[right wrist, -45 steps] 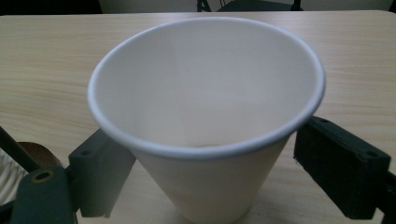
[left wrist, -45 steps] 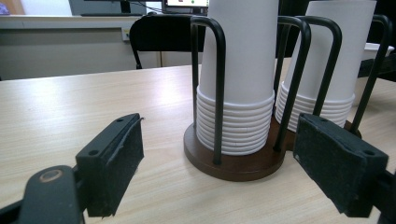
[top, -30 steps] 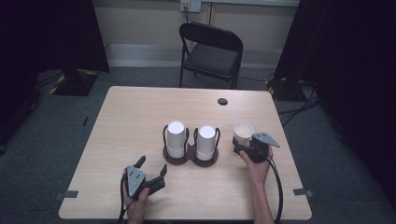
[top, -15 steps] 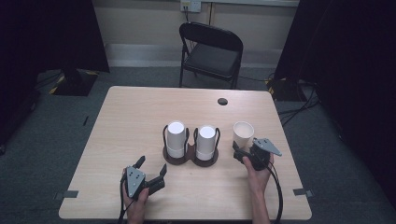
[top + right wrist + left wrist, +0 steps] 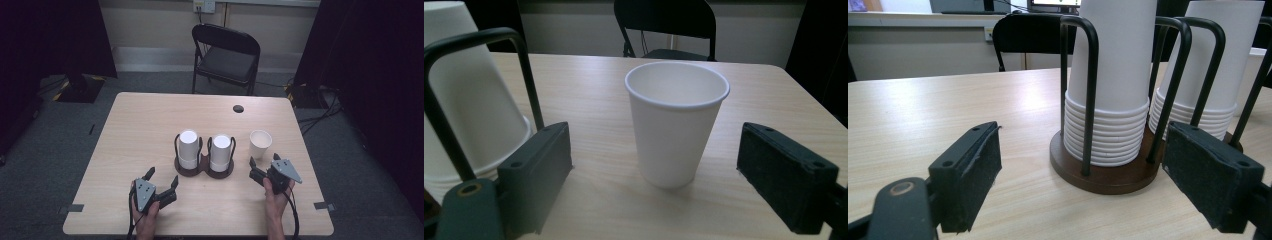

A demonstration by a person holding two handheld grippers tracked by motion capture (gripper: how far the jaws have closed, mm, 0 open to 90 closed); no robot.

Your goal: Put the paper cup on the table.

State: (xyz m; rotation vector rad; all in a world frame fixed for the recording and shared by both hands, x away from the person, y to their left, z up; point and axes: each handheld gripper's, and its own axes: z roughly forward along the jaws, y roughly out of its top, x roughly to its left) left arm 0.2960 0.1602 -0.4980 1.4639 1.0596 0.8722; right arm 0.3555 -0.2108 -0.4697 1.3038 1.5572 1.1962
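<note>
black folding chair (image 5: 227, 55) behind wooden table (image 5: 145, 125), grey floor (image 5: 45, 150).

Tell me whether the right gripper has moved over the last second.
Yes. The right gripper has pulled back from the cup toward the table's near edge, jaws open.

Matt white paper cup (image 5: 676, 120); pale wood-grain table (image 5: 145, 130); holder base (image 5: 1108, 172) seemingly dark wood.

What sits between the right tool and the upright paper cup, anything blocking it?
Nothing visible. The right tool is open, and the upright paper cup stands on bare table straight ahead between its jaws. The cup holder stands off to one side.
</note>
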